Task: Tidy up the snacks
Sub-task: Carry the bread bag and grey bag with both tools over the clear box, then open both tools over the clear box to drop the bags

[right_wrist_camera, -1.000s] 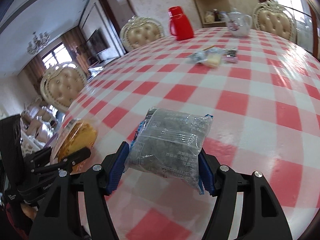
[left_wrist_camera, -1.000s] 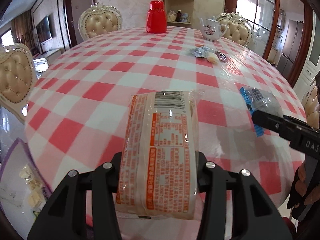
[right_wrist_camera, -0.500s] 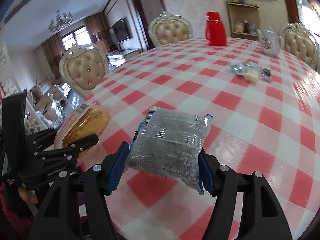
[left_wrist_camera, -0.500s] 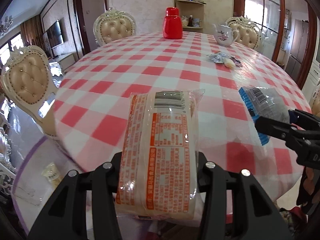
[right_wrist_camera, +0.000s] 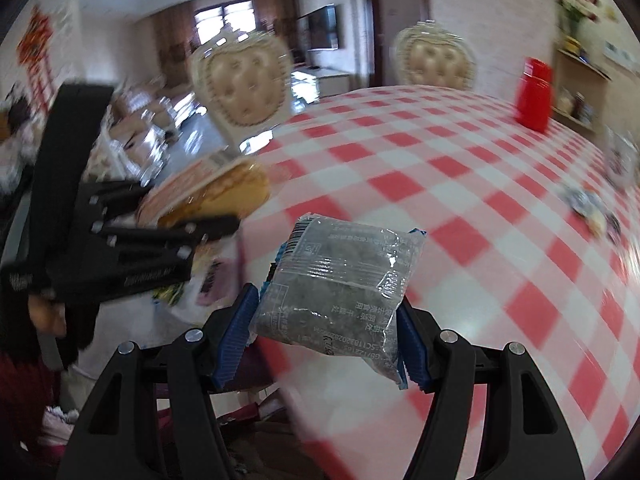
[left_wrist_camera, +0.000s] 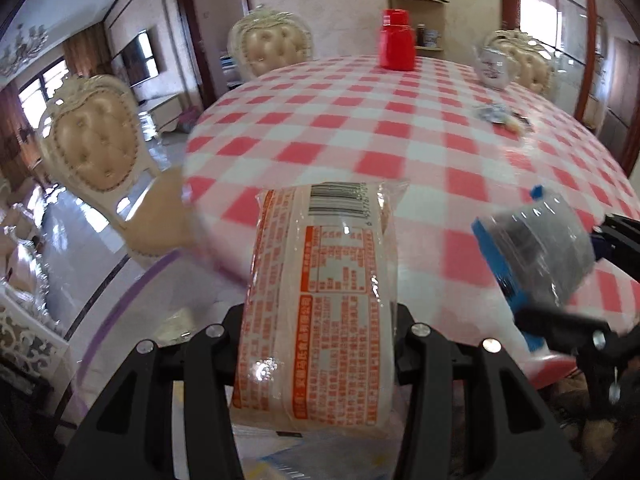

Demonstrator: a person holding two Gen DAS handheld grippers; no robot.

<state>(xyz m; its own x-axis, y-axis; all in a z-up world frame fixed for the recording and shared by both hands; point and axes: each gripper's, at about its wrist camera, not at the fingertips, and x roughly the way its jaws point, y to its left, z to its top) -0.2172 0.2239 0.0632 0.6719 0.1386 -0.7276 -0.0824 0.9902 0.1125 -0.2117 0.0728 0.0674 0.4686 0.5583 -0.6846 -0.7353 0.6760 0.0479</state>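
My left gripper (left_wrist_camera: 320, 312) is shut on a long bread packet (left_wrist_camera: 320, 248) with orange print, its barcode end pointing away. My right gripper (right_wrist_camera: 326, 304), with blue pads, is shut on a clear grey snack packet (right_wrist_camera: 348, 264) with a blue edge. Both packets hang in the air at the near left edge of the round table (left_wrist_camera: 360, 128). The right wrist view shows the left gripper (right_wrist_camera: 180, 204) at the left with the bread packet (right_wrist_camera: 224, 184). The left wrist view shows the right gripper (left_wrist_camera: 560, 272) at the right with the grey packet (left_wrist_camera: 532, 248).
On the red-and-white check cloth stand a red flask (left_wrist_camera: 397, 40) and a teapot (left_wrist_camera: 494, 66); a small heap of snacks (left_wrist_camera: 500, 118) lies far right. Padded chairs (left_wrist_camera: 92, 148) stand to the left. A translucent bag (left_wrist_camera: 132, 320) with a purple rim sits below the table edge.
Both grippers have pulled back and to the left, from over the table to its near edge, each still holding its packet. The right gripper has rolled.
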